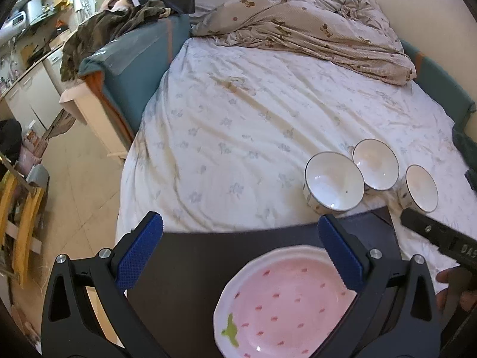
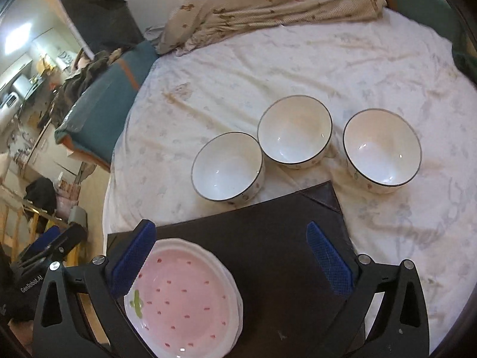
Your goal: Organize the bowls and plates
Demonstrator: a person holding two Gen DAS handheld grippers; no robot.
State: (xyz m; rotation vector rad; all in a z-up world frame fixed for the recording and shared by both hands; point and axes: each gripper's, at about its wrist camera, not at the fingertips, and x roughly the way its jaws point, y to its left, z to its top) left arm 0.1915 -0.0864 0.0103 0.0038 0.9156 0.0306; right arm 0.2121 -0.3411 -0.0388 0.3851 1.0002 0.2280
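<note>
Pink plates [image 2: 184, 301] are stacked on a dark mat [image 2: 268, 238] on the bed [image 2: 238, 74]. Three bowls [image 2: 228, 167] (upright, white) are set just beyond it. Both grippers, left [image 1: 241, 250] and right [image 2: 232, 256], are held wide apart, gripping nothing.

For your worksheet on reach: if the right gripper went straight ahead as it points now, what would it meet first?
Probably the dark mat, which lies between the open right gripper and the bowls. Past the mat's far edge, the middle bowl sits nearest that line. Height above the mat is unclear.
</note>
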